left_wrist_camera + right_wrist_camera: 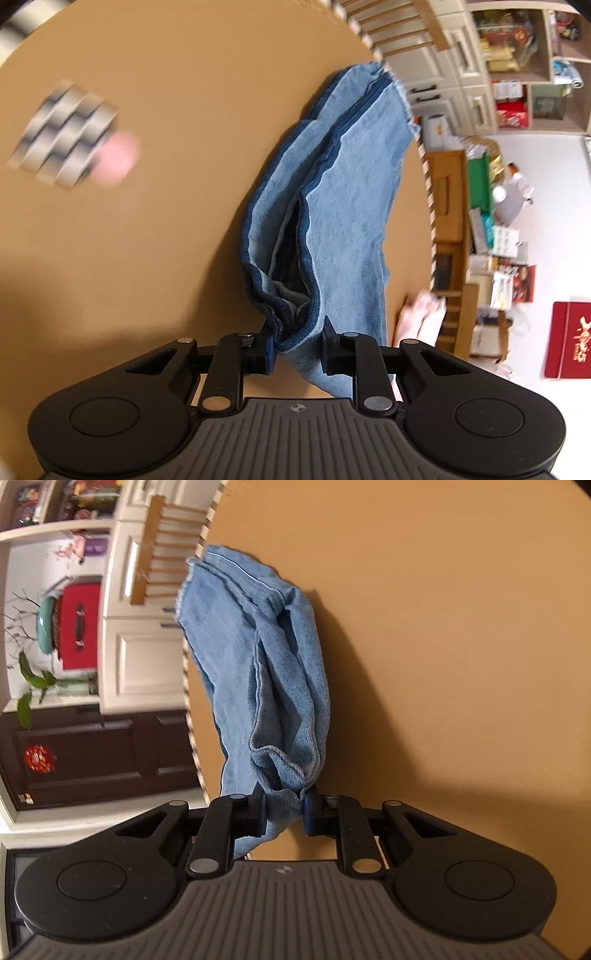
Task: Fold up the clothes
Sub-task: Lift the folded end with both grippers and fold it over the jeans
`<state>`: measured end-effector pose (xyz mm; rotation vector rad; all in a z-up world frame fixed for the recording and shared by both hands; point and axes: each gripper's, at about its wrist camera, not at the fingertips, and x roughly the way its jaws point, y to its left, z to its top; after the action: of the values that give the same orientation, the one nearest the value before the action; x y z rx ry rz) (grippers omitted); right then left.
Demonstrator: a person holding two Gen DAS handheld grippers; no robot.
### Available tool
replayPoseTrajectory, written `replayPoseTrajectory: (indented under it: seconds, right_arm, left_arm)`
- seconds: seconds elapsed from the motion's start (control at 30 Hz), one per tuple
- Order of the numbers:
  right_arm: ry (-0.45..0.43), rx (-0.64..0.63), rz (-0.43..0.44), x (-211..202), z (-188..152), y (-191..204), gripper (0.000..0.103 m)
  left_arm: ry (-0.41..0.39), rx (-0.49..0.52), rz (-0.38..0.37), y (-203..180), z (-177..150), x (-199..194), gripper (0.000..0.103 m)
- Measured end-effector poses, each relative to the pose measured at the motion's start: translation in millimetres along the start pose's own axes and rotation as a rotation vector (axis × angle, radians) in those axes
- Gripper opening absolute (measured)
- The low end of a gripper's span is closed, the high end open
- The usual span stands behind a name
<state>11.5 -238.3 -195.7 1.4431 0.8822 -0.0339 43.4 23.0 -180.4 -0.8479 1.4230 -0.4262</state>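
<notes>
Clenched on denim, both sets of jaws. L gripper [298,350] pinching bunched edge of jeans [332,206] between its two fingers, fabric gathered into thick folds right at tips. R gripper [283,812] likewise clamped on a gathered wad of same jeans [266,672], cloth squeezed tight between blue pads [307,810].

L wrist view, going left to right: blurred checkered b/w patch [62,133] w/ pink smudge [116,158] beside it, too smeared to identify. Then bare tan table [166,184], round-edged. Then jeans stretching away from fingers toward far rim of table, several layers stacked, dark blue seams showing along folds, frayed hem at far end. Past table rim: slatted wooden chair back [391,33], cream cabinets [454,59], shelves w/ boxes, red mat [570,339] on floor.

R wrist view, left to right: dark wood door [103,749], green plant [33,686], red box [79,624], white cabinets [140,661], chair slats [173,550]. Then jeans, lighter blue side showing, partly overhanging table edge on left, frayed hem at far end. Then tan table [461,646] w/ shadow of cloth falling to right of it.

Can't tell whether far end of jeans touches tabletop or hangs just off it.
</notes>
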Motion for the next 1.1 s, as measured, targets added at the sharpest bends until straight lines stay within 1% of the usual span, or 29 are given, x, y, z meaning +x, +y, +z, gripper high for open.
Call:
replayPoseTrajectory:
  seconds: [0.13, 0.23, 0.3, 0.43, 0.5, 0.6, 0.73, 0.8, 0.87, 0.97, 1.1]
  right_arm:
    - [0.059, 0.061, -0.06, -37, -42, -20, 0.018]
    - [0.072, 0.097, -0.072, -59, -61, -21, 0.018]
    - [0.067, 0.112, -0.048, -72, -69, -16, 0.018]
    - [0.044, 0.087, 0.024, -91, -72, 5, 0.019]
    - [0.04, 0.07, 0.055, -92, -66, 19, 0.019]
    - [0.029, 0.093, 0.086, -84, -50, 40, 0.02]
    - [0.007, 0.118, 0.109, -63, -24, 65, 0.02]
    - [-0.007, 0.138, 0.11, -46, -9, 77, 0.021]
    - [-0.02, 0.166, 0.102, -24, 16, 87, 0.021]
    - [-0.056, 0.188, 0.078, 9, 53, 104, 0.02]
    - [-0.098, 0.203, 0.032, 48, 97, 117, 0.02]
  left_arm:
    - [0.078, -0.118, 0.027, 21, -50, -19, 0.023]
    - [0.086, -0.17, 0.019, 24, -70, -34, 0.024]
    - [0.068, -0.207, -0.009, 21, -78, -46, 0.024]
    - [0.016, -0.266, -0.072, 9, -84, -68, 0.024]
    - [-0.006, -0.282, -0.093, -5, -74, -71, 0.024]
    - [-0.027, -0.313, -0.118, -22, -54, -72, 0.024]
    - [-0.046, -0.345, -0.126, -48, -22, -63, 0.027]
    - [-0.041, -0.355, -0.117, -60, -2, -52, 0.027]
    - [-0.043, -0.373, -0.099, -70, 20, -45, 0.028]
    - [-0.064, -0.374, -0.072, -88, 59, -22, 0.028]
    - [-0.085, -0.335, -0.026, -106, 101, 11, 0.028]
